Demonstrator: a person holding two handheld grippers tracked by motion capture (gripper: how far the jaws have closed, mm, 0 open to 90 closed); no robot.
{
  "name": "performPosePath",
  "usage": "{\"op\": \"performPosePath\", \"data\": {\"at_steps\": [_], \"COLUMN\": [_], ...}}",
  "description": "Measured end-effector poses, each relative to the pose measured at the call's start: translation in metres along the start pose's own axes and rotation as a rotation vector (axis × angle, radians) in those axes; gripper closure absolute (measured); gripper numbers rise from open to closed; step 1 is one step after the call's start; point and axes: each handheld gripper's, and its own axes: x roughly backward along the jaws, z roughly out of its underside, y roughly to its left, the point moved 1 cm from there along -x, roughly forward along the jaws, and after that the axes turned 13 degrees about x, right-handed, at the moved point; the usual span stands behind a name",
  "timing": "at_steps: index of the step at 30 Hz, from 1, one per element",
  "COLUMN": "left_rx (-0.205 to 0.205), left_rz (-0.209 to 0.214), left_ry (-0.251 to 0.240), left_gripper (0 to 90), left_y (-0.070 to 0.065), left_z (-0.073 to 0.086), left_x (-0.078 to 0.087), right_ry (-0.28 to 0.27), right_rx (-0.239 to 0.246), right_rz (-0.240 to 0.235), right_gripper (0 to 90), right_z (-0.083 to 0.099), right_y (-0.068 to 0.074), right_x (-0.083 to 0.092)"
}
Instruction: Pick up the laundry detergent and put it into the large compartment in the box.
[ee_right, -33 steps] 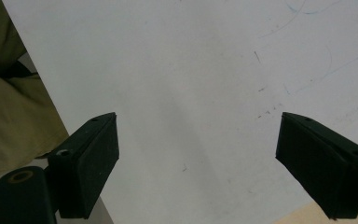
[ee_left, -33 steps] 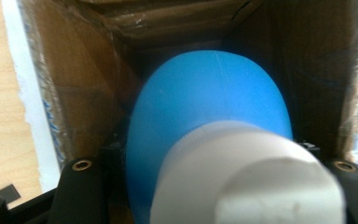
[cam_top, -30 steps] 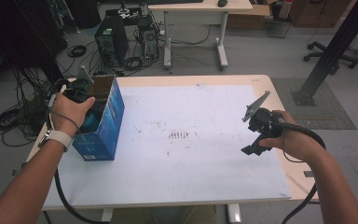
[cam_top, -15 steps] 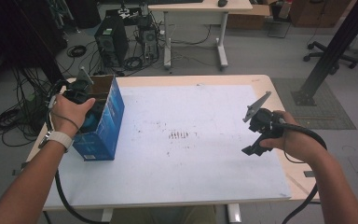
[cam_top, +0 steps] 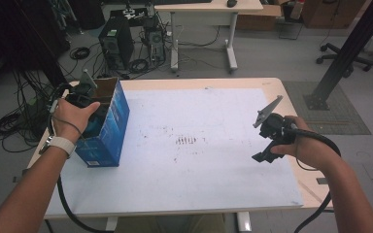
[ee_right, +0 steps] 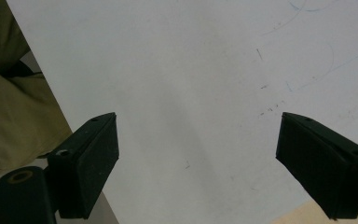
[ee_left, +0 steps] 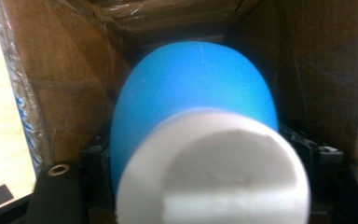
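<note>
A blue cardboard box (cam_top: 110, 130) stands open-topped at the table's left edge. My left hand (cam_top: 75, 115) reaches the left gripper (ee_left: 200, 154) down into it. In the left gripper view, brown inner walls (ee_left: 70, 70) surround a rounded blue object (ee_left: 191, 88) with a white round end (ee_left: 209, 172). It lies between the jaws, which have just been opening and stand just outside its sides. My right gripper (cam_top: 267, 141) hovers over the white table sheet (cam_top: 199, 184) at the right. It is open (ee_right: 198, 135) with nothing between its fingers.
Bare wood of the table (cam_top: 315, 194) shows past the sheet's right edge. Behind the table on the floor are computer towers (cam_top: 116, 41), cable tangles (cam_top: 14, 124), a second desk (cam_top: 204, 9) and a black post (cam_top: 345, 53).
</note>
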Motion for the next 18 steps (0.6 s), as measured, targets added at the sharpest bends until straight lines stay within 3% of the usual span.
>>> {"op": "performPosePath", "data": {"at_steps": [9, 18], "left_rx": [0.01, 0.023], "left_rz": [0.004, 0.041], "left_ry": [0.013, 0.018], "left_gripper": [23.6, 23.4], "left_y": [0.0005, 0.0042], "left_z": [-0.0003, -0.0007], "left_x": [0.0014, 0.0079], "right_ry": [0.0, 0.001], "right_rx": [-0.001, -0.004], "right_rz": [0.001, 0.003], "right_gripper": [13.1, 13.1], "right_z": [0.0005, 0.0015], "right_y": [0.0011, 0.002], "right_x": [0.0013, 0.0022]}}
